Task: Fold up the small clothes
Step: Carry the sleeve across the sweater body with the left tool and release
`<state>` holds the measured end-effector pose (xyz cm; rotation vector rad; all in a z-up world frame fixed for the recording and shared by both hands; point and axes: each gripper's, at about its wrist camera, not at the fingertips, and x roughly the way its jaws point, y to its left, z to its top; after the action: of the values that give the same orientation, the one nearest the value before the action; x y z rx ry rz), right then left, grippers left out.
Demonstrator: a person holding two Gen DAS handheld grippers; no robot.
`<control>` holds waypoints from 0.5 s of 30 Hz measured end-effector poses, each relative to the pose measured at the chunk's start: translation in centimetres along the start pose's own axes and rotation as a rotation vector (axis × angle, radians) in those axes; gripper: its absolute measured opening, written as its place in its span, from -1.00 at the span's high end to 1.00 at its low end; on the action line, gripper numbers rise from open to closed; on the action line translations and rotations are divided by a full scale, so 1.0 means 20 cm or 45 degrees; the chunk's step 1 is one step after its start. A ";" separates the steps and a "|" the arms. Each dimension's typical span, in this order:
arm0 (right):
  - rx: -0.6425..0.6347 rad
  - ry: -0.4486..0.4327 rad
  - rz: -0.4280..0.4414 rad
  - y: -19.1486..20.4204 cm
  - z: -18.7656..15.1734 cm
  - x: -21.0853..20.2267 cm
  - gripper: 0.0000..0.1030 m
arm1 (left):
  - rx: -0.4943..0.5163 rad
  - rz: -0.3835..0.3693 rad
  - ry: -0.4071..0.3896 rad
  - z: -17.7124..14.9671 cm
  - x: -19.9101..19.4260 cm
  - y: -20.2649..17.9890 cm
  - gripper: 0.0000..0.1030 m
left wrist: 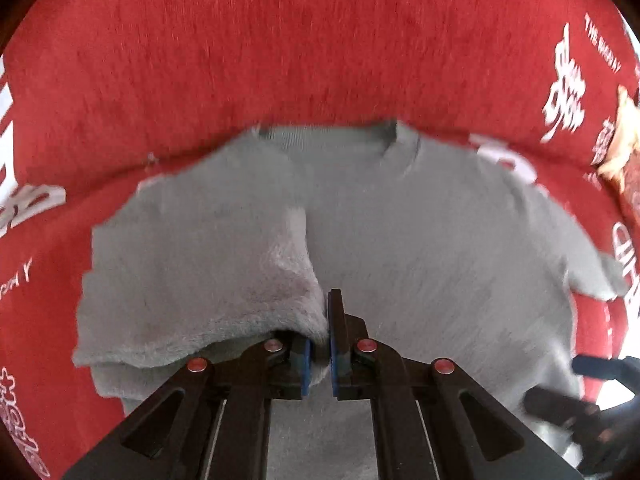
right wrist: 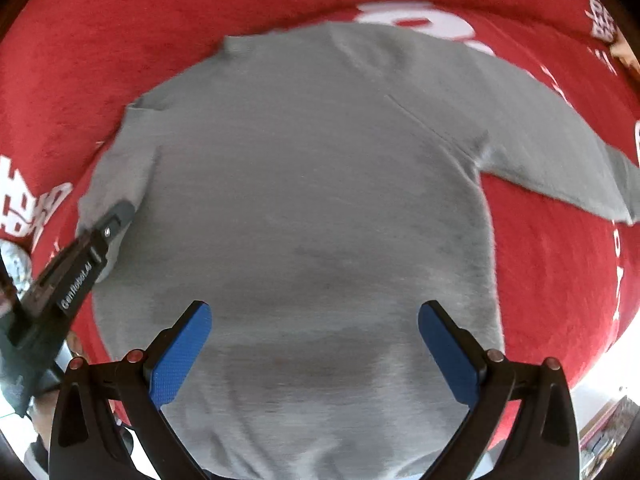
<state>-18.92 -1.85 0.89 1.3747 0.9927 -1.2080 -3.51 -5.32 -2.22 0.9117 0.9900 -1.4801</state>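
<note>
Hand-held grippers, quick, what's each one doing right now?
Left hand-held gripper: shut on the grey sweater's sleeve.
Right hand-held gripper: open, holding nothing.

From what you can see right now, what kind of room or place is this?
Probably a home, perhaps a bed or table: a grey sweater lies spread on a fuzzy red cloth with white lettering. Little else of the room shows.

A red cloth [right wrist: 120, 40] with white printed lettering [left wrist: 564, 92] is covering the whole surface, which is looking soft and napped. A small grey sweater [right wrist: 312, 184] is lying flat on it, neckline toward the far edge, one sleeve [right wrist: 560, 160] stretching out toward the right edge.
</note>
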 end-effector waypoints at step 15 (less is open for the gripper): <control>-0.478 -0.197 -0.082 0.56 0.07 -0.06 -1.00 | -0.194 0.001 0.074 -0.23 -0.32 0.55 0.83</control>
<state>-8.49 -4.90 3.84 0.9479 1.0951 -1.0902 8.22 0.40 0.88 0.8489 1.1288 -1.3636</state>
